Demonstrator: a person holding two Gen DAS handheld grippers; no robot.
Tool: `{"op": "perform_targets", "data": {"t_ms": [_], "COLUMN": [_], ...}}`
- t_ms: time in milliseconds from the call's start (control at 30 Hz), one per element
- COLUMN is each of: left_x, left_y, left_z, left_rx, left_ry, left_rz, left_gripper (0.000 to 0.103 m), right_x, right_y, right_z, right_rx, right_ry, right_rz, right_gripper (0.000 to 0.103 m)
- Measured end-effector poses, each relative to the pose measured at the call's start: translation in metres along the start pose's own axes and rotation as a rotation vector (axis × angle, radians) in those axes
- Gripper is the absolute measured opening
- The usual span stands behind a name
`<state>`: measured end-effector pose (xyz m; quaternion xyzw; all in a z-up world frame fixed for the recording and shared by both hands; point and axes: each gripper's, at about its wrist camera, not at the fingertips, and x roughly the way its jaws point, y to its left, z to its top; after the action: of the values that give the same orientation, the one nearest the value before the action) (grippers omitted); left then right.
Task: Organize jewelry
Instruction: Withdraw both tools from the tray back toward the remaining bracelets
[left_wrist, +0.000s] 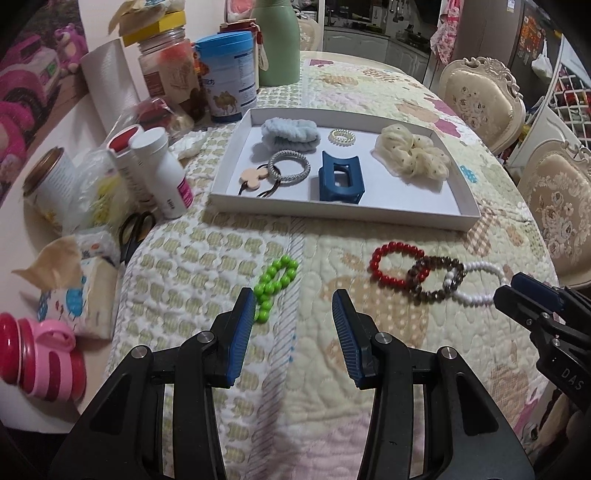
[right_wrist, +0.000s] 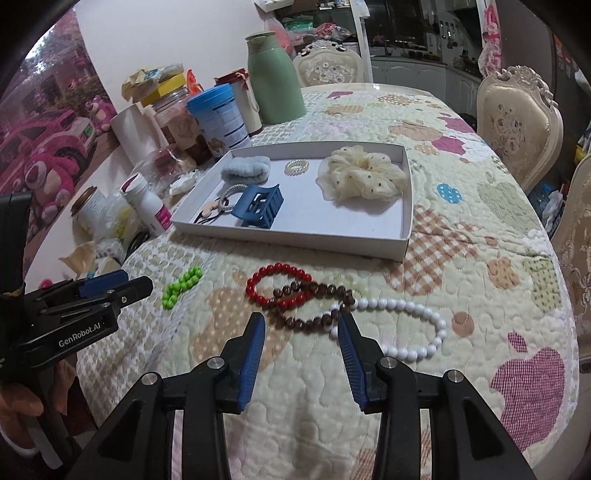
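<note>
A quilted patchwork tablecloth (right_wrist: 461, 206) in cream, pink and green covers a dining table with ornate chairs at its far side and jars and bottles crowded along its left edge. The right gripper (right_wrist: 302, 325) hangs low over the cloth with its blue-padded jaws spread wide and holding nothing; between and just beyond its tips lies the brown beaded bracelet (right_wrist: 314, 306), the landmark here. Overlapping the brown one on its left is the red beaded bracelet (right_wrist: 277, 284), and hooked into its right end is the white beaded bracelet (right_wrist: 402, 325), which touches the right pad. Further left of the brown bracelet lies the lime-green beaded bracelet (left_wrist: 275, 288), just beside the left pad of the left gripper (left_wrist: 293, 306) — also wide open and empty. Beyond the brown bracelet sits the shallow white cardboard tray (right_wrist: 404, 243), already holding hair ties, a blue claw clip (right_wrist: 258, 205) and a cream chiffon scrunchie (right_wrist: 362, 177). The three linked bracelets will likely drag together, so I would pinch one free arc — the white loop's outer side — and lift slowly, shaking the others loose before carrying it to the tray's bare near corner.
</note>
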<state>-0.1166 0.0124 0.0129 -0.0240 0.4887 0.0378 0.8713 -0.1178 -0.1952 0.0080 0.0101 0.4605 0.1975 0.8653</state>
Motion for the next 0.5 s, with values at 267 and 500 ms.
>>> {"op": "perform_targets", "data": {"t_ms": [267, 500], "left_x": [-0.011, -0.017], "left_y": [0.003, 0.005], "left_z": [-0.015, -0.024], "left_rx": [-0.011, -0.022], "left_ry": [-0.007, -0.011], "left_rz": [0.011, 0.012], "left_gripper": [0.043, 0.043], "right_x": [-0.013, -0.021], "right_y": [-0.001, 0.001], "right_z": [-0.013, -0.021], "right_rx": [-0.008, -0.025], "right_ry": [-0.004, -0.001], "right_rz": [-0.003, -0.007], "right_gripper": [0.043, 0.045]}}
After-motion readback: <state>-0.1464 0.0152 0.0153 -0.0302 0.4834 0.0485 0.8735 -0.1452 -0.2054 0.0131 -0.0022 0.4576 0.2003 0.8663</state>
